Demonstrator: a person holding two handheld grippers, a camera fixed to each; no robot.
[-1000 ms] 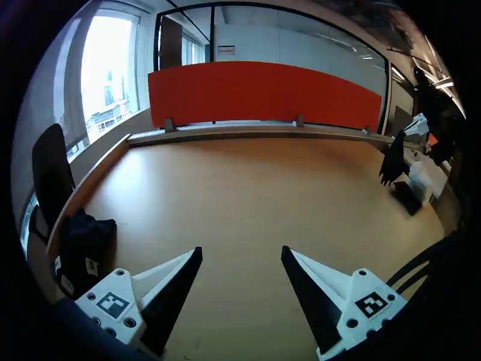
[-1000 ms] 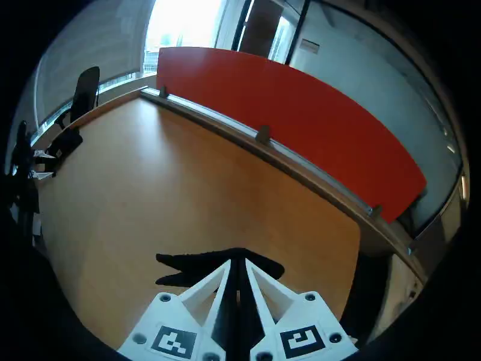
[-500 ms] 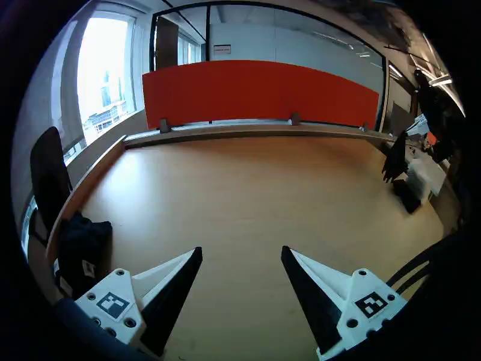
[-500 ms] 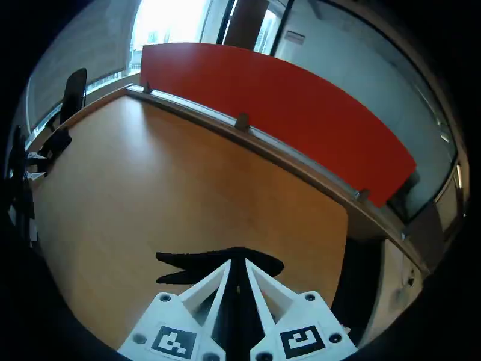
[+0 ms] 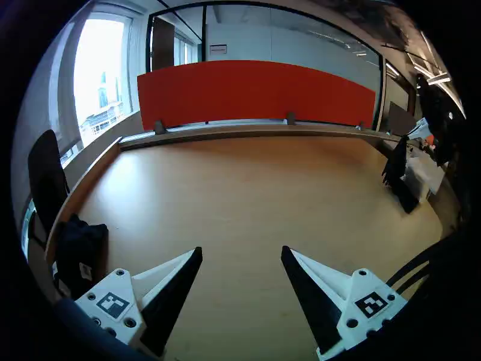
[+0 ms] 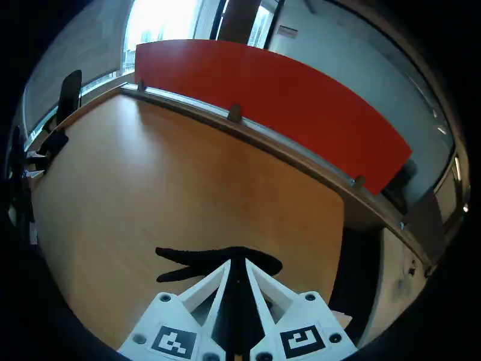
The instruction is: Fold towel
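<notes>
Jaws of the left gripper (image 5: 240, 249) stood wide apart with nothing between them, over the near part of the light brown wooden table (image 5: 240, 180). Jaws of the right gripper (image 6: 238, 263) were pinched narrow on a black cloth towel (image 6: 195, 259), which spread out to both sides of the fingertips over the table's right side. A long red partition panel (image 5: 258, 90) ran along the table's far edge.

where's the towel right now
In the right gripper view the black towel is pinched by the right gripper, jaws shut, bottom centre over the wooden table.
</notes>
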